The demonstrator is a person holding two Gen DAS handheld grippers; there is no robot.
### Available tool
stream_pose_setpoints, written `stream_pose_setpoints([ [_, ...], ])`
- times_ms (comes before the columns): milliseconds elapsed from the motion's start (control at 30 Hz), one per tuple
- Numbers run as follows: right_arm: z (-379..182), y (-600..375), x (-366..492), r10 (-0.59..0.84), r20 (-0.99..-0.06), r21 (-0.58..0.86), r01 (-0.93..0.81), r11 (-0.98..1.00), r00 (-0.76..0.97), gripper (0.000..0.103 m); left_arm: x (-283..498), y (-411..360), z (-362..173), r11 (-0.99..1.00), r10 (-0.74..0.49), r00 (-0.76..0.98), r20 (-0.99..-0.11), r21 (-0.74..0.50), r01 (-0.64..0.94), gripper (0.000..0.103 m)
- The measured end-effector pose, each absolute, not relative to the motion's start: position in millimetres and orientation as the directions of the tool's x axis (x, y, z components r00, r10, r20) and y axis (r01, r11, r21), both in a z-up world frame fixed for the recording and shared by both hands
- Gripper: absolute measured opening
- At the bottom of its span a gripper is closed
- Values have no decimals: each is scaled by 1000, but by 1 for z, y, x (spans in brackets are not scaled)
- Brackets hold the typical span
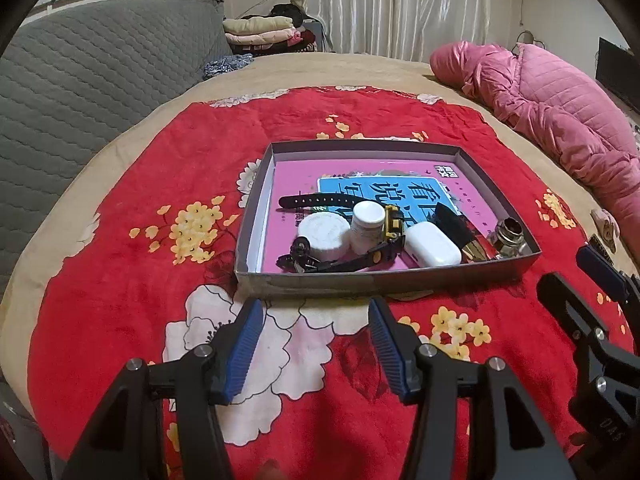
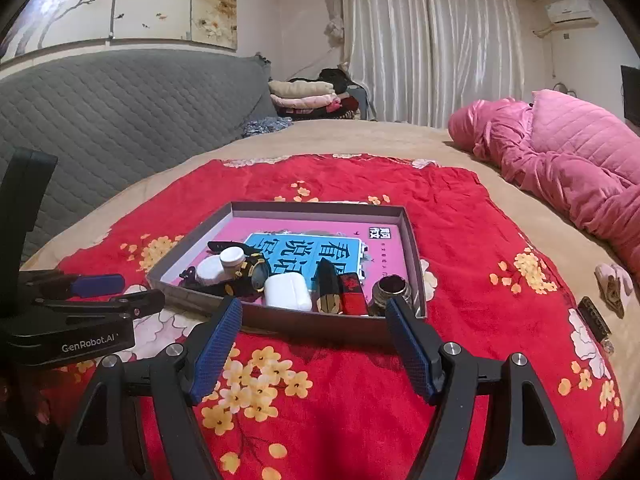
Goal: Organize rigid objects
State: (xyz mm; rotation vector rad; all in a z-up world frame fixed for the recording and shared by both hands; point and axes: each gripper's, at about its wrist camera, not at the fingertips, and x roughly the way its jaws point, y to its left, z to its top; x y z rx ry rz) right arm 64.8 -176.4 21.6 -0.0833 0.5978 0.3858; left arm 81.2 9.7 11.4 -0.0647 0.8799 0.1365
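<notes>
A shallow grey cardboard tray [image 1: 256,192] [image 2: 414,248] lies on the red flowered blanket, lined with a pink and blue book. Along its near side lie a white earbud case [image 1: 432,243] [image 2: 287,291], two white jars [image 1: 367,220] [image 2: 232,258], a yellow and black toy [image 1: 394,222], a black strap [image 1: 316,201], a brass fitting [image 1: 508,234] [image 2: 392,286] and a red and black block [image 2: 353,294]. My left gripper [image 1: 316,320] stands open just before the tray's front wall, nothing between its fingers. My right gripper [image 2: 314,316] is open too, empty, at the tray's near edge.
A small dark ridged bar [image 2: 596,318] and a pale crumpled item [image 2: 610,284] lie on the blanket at the right. A pink quilted coat [image 1: 560,120] sprawls on the bed's far right. A grey padded headboard [image 1: 80,92] rises at the left, with folded clothes [image 1: 264,32] behind.
</notes>
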Motion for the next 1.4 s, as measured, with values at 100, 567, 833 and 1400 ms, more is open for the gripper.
stream_pose_setpoints([
  [100, 24, -176, 62, 326, -560, 28, -377, 926, 762, 76, 78, 8, 17, 991, 98, 646, -757, 11, -136, 55],
  [567, 36, -176, 39, 326, -550, 27, -374, 927, 769, 76, 59, -2, 21, 993, 74, 652, -754, -4, -117, 58],
  [833, 37, -174, 25, 320, -567, 24, -374, 927, 759, 76, 46, 1, 25, 991, 82, 645, -760, -8, -135, 59],
  [1400, 61, -180, -24, 301, -554, 25, -345, 938, 776, 76, 0, 8, 43, 985, 42, 643, -765, -77, -157, 59],
])
